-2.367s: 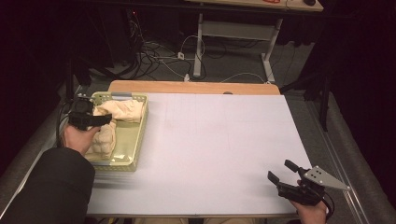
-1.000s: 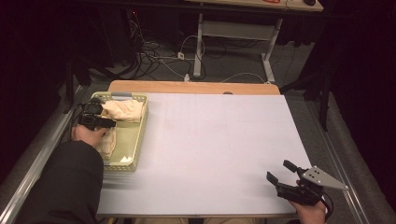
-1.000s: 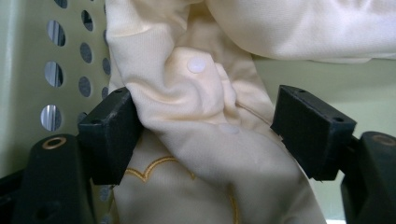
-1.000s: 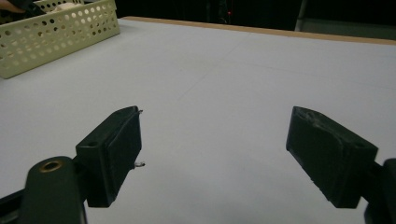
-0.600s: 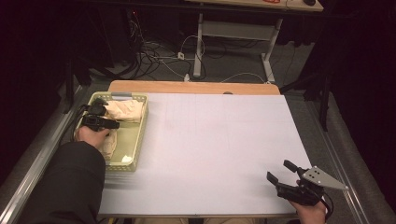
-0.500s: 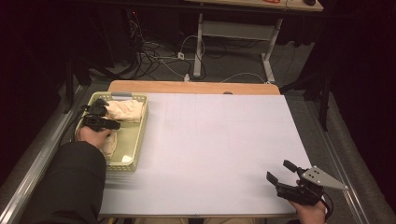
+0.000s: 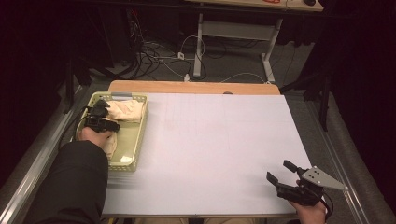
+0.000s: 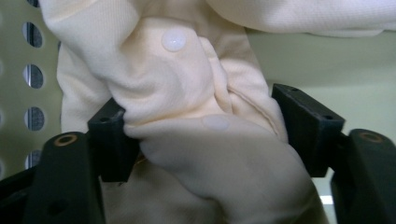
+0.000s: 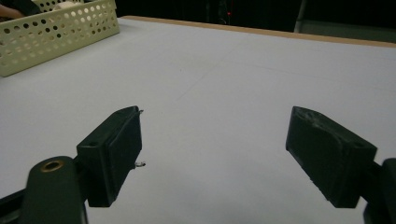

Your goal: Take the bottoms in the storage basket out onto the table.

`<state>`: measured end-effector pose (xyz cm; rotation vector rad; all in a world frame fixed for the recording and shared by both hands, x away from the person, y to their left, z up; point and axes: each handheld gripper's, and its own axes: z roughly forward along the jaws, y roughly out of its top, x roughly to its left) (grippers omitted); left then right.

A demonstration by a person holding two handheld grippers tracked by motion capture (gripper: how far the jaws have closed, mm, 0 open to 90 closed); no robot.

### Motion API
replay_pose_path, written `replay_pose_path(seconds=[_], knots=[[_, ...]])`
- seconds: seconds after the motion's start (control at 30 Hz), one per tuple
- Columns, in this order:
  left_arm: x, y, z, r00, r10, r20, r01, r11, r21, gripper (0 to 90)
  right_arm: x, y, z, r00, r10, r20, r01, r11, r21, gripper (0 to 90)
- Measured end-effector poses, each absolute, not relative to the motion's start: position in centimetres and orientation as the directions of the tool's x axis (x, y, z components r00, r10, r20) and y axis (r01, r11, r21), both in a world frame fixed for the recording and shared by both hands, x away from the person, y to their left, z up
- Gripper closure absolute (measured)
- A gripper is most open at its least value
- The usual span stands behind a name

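Observation:
A cream garment (image 7: 127, 110) lies bunched in the far end of a pale green perforated basket (image 7: 139, 136) at the table's left edge. My left gripper (image 7: 109, 119) reaches into the basket. In the left gripper view a thick fold of the garment (image 8: 187, 84), with two white snap buttons, fills the gap of my left gripper (image 8: 201, 130) and touches both pads. The jaws still stand wide and have just been closing. My right gripper (image 7: 279, 171) rests near the front right corner of the white table (image 7: 210, 135), open, and in its own view the right gripper (image 9: 212, 154) has bare tabletop between its jaws.
More cream cloth (image 7: 110, 145) lies lower in the basket beside the person's left hand. The basket (image 9: 60, 32) stands far off to the left in the right gripper view. A wooden strip (image 7: 196, 87) borders the table's far edge, with cables and a desk frame on the floor behind.
The left hand has shifted a little along the basket toward the garment at its far end. The right gripper has stayed put.

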<state>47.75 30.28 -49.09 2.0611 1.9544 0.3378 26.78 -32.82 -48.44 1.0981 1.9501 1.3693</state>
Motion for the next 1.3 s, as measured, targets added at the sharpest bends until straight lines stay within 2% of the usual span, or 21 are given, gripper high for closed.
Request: replay_pose_path(seconds=[0.2, 0.23, 0.43, 0.57, 0.67, 0.87, 0.93, 1.13, 1.3], knots=[[47.6, 29.9, -48.8, 0.057, 0.998, -0.021, 0.938, -0.047, 0.343, 40.1, 26.8, -32.8, -48.4, -0.542, 0.84, 0.036, 0.323, 0.168, 0.932, 19.1], [47.5, 29.7, -48.8, 0.057, 0.998, -0.018, 0.94, -0.048, 0.339, 44.6, 26.8, -32.7, -48.4, -0.543, 0.839, 0.032, 0.322, 0.173, 0.931, 19.1], [47.4, 29.4, -48.5, 0.067, 0.998, -0.006, 0.946, -0.062, 0.319, 58.6, 26.7, -32.7, -48.4, -0.546, 0.837, 0.03, 0.319, 0.174, 0.932, 19.2], [47.5, 29.4, -48.3, 0.067, 0.998, -0.01, 0.949, -0.061, 0.311, 63.9, 26.7, -32.7, -48.4, -0.547, 0.837, 0.03, 0.32, 0.175, 0.931, 19.3], [47.6, 29.7, -47.9, 0.072, 0.997, -0.022, 0.954, -0.062, 0.295, 65.5, 26.8, -32.7, -48.4, -0.547, 0.836, 0.03, 0.32, 0.176, 0.931, 19.4], [47.4, 29.6, -47.5, 0.078, 0.997, 0.001, 0.945, -0.074, 0.32, 66.0, 26.8, -32.7, -48.4, -0.548, 0.836, 0.034, 0.323, 0.174, 0.93, 19.6], [47.1, 30.0, -46.9, 0.066, 0.997, -0.034, 0.935, -0.05, 0.352, 65.9, 26.8, -32.6, -48.4, -0.549, 0.835, 0.033, 0.324, 0.176, 0.93, 19.7], [46.1, 30.6, -45.0, 0.073, 0.995, -0.063, 0.909, -0.04, 0.415, 66.0, 26.9, -32.6, -48.5, -0.548, 0.836, 0.03, 0.327, 0.181, 0.928, 19.8], [45.3, 30.4, -43.3, 0.106, 0.993, -0.042, 0.886, -0.075, 0.458, 66.3, 26.9, -32.5, -48.5, -0.545, 0.838, 0.028, 0.329, 0.183, 0.927, 19.9]])
